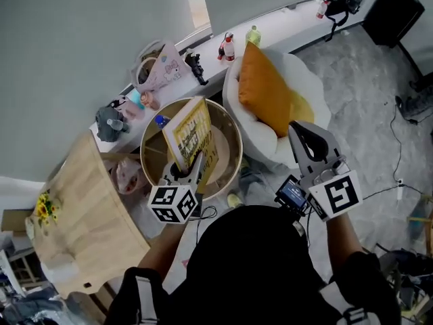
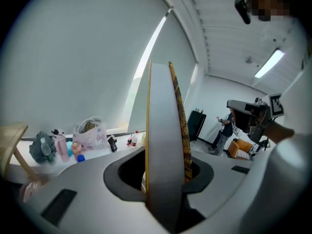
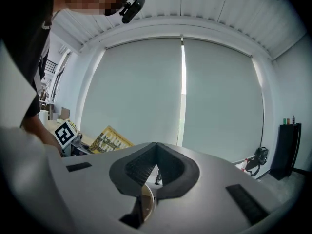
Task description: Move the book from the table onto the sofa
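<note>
I've got the book (image 1: 191, 135) clamped in the left hand-held gripper (image 1: 194, 168). Its jaws pinch the lower edge, so the yellow cover stands nearly upright above the middle of the round worktop (image 1: 237, 141), and it looks clear of the surface. By my reading the pick-up is done and the carry to the sofa (image 1: 308, 80) is the step in hand.

The sofa sits just beside the worktop's right edge, with an orange cushion (image 1: 267, 93) leaning across its seat. The next move calls for swinging the book right, over the sofa's rim. Then I'd tip it flat and let go on bare seat, not against the cushion, where it could slide.

The left hand-held gripper points forward and slightly down. The right hand-held gripper (image 1: 301, 133) is clenched on nothing, roughly level, over the sofa's near edge and aimed at the cushion.
</note>
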